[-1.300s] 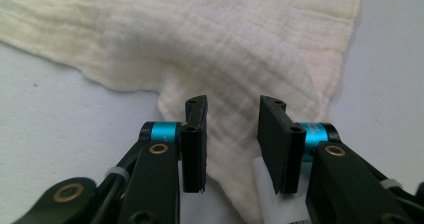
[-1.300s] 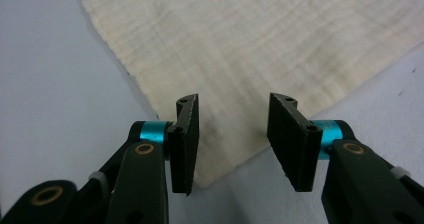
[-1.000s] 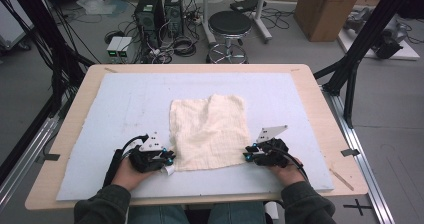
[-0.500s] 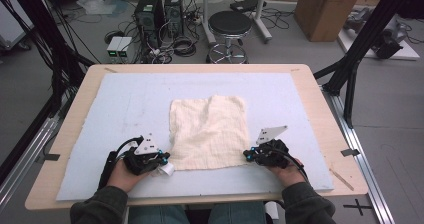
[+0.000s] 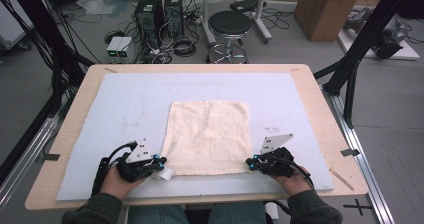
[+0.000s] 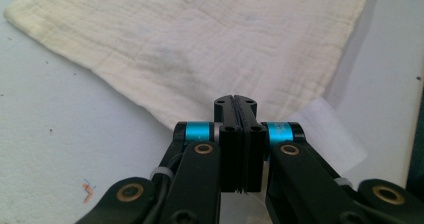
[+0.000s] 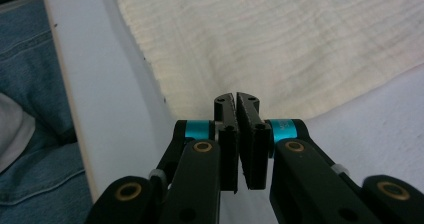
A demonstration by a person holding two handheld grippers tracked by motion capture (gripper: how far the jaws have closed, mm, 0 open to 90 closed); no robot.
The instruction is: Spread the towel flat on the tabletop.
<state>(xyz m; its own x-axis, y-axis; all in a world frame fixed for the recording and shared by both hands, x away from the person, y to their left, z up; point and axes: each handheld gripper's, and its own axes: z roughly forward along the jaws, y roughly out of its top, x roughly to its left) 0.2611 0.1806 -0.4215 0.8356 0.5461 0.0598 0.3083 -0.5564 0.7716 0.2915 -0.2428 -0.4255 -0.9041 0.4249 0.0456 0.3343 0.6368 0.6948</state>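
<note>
Cream square cloth [image 5: 207, 138] lies flat in the middle of the pale blue mat [image 5: 125, 109] on the bench. Left gripper [image 5: 159, 162] pinches its lower left corner; right gripper [image 5: 250, 161] pinches its lower right corner. Both jaws are squeezed together on cloth edges.

Cream cloth [image 5: 207, 136], fine crinkled weave, faint grey smudge. Pale blue-white mat [image 5: 125, 109] on light wood table [image 5: 320, 104]. Black grippers, bright blue bands at jaw bases, brass-coloured pins. Blue jeans [image 7: 30, 134].
</note>
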